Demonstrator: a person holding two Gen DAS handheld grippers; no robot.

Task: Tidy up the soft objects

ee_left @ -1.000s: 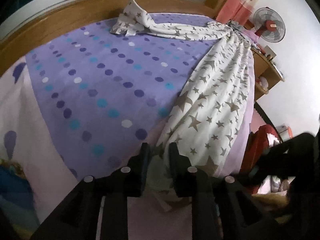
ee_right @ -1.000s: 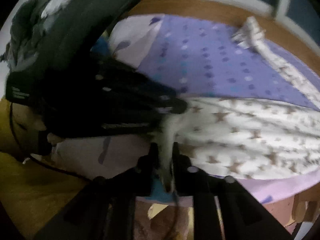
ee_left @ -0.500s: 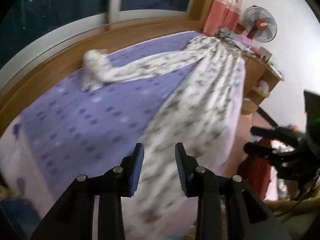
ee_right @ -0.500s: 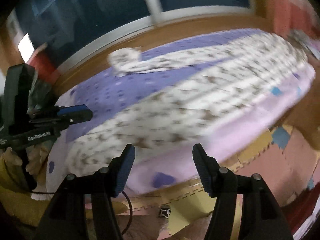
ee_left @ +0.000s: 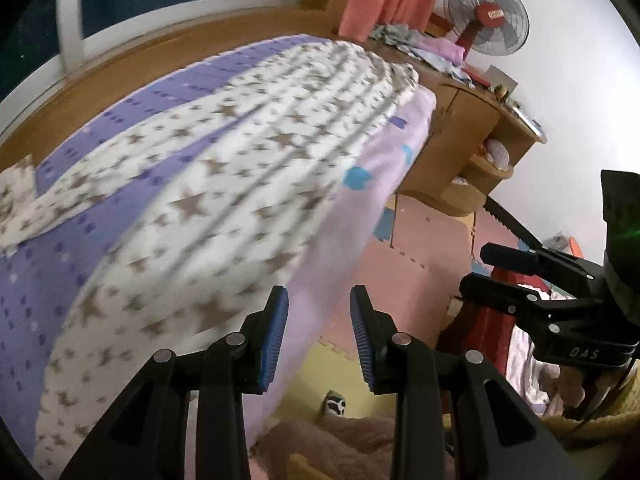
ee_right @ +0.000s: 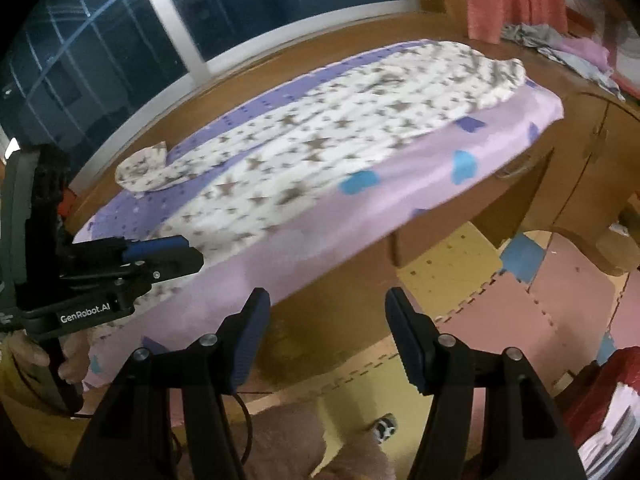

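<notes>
Lying spread: star blanket (ee_right: 320,148), bed (ee_right: 420,196).

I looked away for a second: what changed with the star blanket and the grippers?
Both let go: the left gripper and right gripper were shut on the star blanket edge, now open and pulled back. The blanket lies spread along the bed; its far corner stays bunched.

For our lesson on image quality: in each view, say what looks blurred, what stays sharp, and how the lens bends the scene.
Left wrist view: the star blanket is smeared by motion, the left tool stays crisp, and the fan is fairly clear. Right wrist view: the blanket is softly blurred, the right tool sharp, the window dark; both views bow at the edges.
</notes>
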